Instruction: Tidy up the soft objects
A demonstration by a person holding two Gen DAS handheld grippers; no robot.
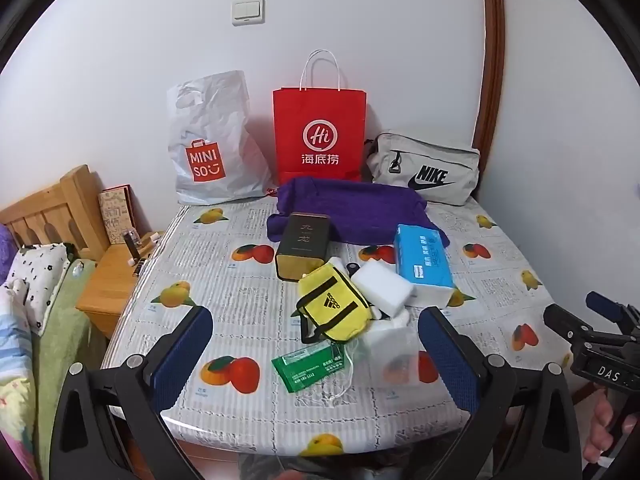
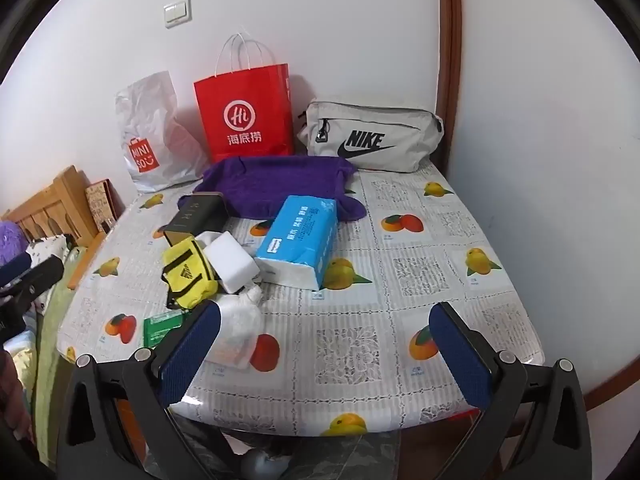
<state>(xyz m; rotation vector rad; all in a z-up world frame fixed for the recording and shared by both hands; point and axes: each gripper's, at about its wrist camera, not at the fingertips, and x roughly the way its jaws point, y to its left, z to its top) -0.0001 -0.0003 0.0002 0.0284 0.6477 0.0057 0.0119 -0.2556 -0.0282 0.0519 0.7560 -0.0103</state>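
I have both tools hanging above the near edge of the table (image 1: 248,280), tipped downward, and neither holds anything: the left gripper (image 1: 316,354) has its blue pads spread wide over the clutter, and the right gripper (image 2: 326,350) is spread just as wide over bare fruit-print cloth. The soft things sit in a heap near the table's middle: a yellow pouch (image 1: 330,306) leaning against a white sponge block (image 1: 382,288), a blue tissue pack (image 1: 422,258) beside that, and a purple towel (image 1: 356,210) spread behind them in front of the red paper bag (image 1: 320,136). The pouch lies straight ahead of my left jaws, just beyond the pads, its long axis running diagonally from far-left to near-right, so I judge I would need to roll the wrist to close across its narrow side. From the right tool the pouch lies off to the left, beyond its left finger (the green packet (image 1: 308,364) sits nearer still), so the left hand looks the better placed.
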